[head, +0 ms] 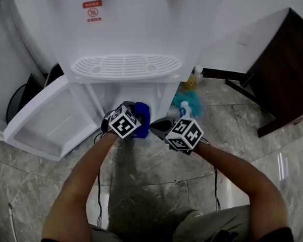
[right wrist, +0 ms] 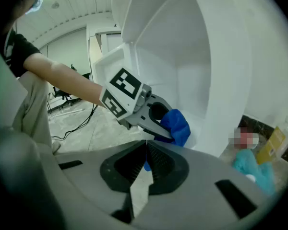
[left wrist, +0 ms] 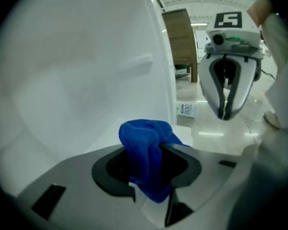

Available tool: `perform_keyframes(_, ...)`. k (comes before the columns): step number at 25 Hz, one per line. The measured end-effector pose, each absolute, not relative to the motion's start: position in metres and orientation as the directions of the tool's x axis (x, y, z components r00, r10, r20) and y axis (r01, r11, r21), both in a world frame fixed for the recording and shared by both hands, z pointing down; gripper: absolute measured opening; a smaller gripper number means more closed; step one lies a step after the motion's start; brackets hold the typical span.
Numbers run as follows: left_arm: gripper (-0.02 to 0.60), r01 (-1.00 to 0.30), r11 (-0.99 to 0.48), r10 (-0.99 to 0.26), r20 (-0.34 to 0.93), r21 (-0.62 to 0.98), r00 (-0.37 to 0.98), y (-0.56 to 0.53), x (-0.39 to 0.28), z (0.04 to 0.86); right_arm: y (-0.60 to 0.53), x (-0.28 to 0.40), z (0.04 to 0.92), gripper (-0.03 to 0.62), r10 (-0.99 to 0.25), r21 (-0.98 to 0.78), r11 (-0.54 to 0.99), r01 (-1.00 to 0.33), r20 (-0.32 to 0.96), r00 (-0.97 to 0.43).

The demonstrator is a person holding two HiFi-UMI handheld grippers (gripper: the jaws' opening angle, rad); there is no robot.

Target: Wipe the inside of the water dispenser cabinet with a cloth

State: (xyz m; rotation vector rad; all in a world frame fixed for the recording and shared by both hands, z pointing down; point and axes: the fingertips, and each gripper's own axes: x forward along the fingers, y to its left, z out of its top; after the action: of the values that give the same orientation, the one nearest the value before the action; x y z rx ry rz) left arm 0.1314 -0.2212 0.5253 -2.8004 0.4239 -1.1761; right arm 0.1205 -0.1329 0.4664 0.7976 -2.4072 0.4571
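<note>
My left gripper is shut on a bunched blue cloth in front of the white water dispenser's open lower cabinet. In the left gripper view the cloth bulges up between the jaws, with the cabinet's white inner wall close ahead. My right gripper hovers just right of the left one, shut with nothing in it. In the right gripper view its jaws meet. Beyond them the left gripper holds the cloth at the cabinet mouth.
The cabinet door stands swung open to the left. A drip grille juts out above the opening. A spray bottle, a teal rag and a yellow bottle sit right of the dispenser. A dark wooden unit stands further right.
</note>
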Motion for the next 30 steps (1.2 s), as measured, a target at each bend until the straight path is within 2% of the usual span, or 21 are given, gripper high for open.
perform_keyframes(8, 0.143, -0.285, -0.924, -0.383, 0.6, -0.256, 0.702, -0.286, 0.181, 0.524, -0.126, 0.13, 0.489, -0.002, -0.405, -0.239, 0.746, -0.622, 0.578, -0.708)
perform_keyframes(15, 0.143, -0.367, -0.923, -0.36, 0.585, -0.113, 0.727, -0.322, 0.193, 0.518, -0.106, 0.13, 0.495, -0.002, -0.371, -0.291, 0.745, -0.6, 0.567, -0.736)
perform_keyframes(20, 0.143, -0.414, -0.887, -0.45, 0.593, -0.206, 0.668, -0.324, 0.192, 0.522, -0.106, 0.13, 0.497, -0.002, -0.364, -0.296, 0.747, -0.595, 0.567, -0.739)
perform_keyframes(22, 0.141, -0.385, -0.881, -0.47, 0.601, -0.275, 0.647, -0.318, 0.192, 0.52, -0.108, 0.127, 0.495, -0.002, -0.359, -0.297, 0.754, -0.587, 0.562, -0.745)
perform_keyframes(26, 0.143, -0.271, -0.92, -0.392, 0.639, -0.283, 0.662, -0.301, 0.192, 0.522, -0.108, 0.122, 0.495, -0.002, -0.345, -0.309, 0.761, -0.57, 0.552, -0.759)
perform_keyframes(28, 0.143, -0.263, -0.924, -0.382, 0.645, -0.277, 0.662, -0.304, 0.193, 0.523, -0.106, 0.12, 0.497, -0.002, -0.338, -0.32, 0.759, -0.567, 0.551, -0.763)
perform_keyframes(30, 0.141, -0.308, -0.914, -0.405, 0.639, -0.263, 0.655, -0.315, 0.194, 0.524, -0.103, 0.12, 0.498, -0.002, -0.333, -0.332, 0.754, -0.567, 0.55, -0.766)
